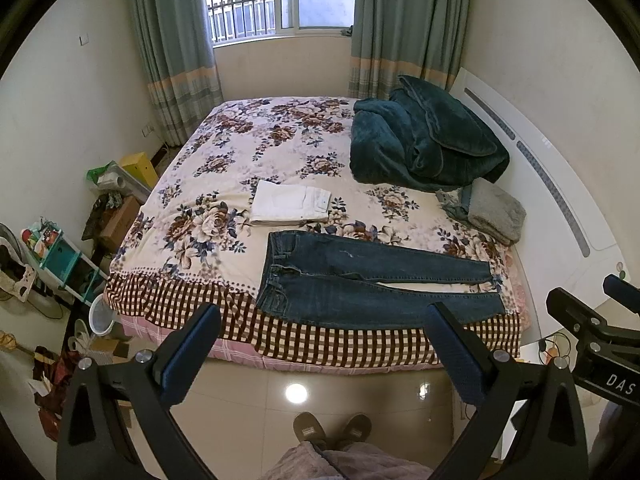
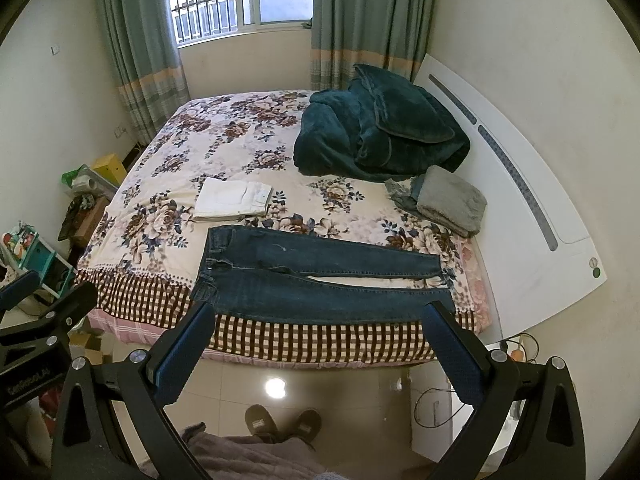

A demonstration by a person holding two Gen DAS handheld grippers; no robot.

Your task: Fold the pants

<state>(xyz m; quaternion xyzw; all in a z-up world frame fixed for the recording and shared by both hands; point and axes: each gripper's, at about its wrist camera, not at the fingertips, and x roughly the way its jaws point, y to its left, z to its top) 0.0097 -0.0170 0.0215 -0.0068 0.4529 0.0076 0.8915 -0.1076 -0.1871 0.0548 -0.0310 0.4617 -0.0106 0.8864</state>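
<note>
Dark blue jeans (image 1: pixel 360 284) lie flat and unfolded near the bed's front edge, waistband to the left, legs running right; they also show in the right wrist view (image 2: pixel 312 280). A folded white pair of pants (image 1: pixel 290 202) (image 2: pixel 234 198) lies just behind them. My left gripper (image 1: pixel 324 316) is open and empty, held above the floor in front of the bed. My right gripper (image 2: pixel 320 314) is open and empty too, beside the left one; part of it shows at the right of the left wrist view.
The bed (image 1: pixel 192 240) has a floral cover with a checked border. A teal blanket (image 1: pixel 424 140) and grey folded cloth (image 1: pixel 496 212) sit at the back right by the white headboard (image 1: pixel 560 200). Clutter and shelves (image 1: pixel 60 256) stand left of the bed. My feet (image 1: pixel 332 428) are on the tiled floor.
</note>
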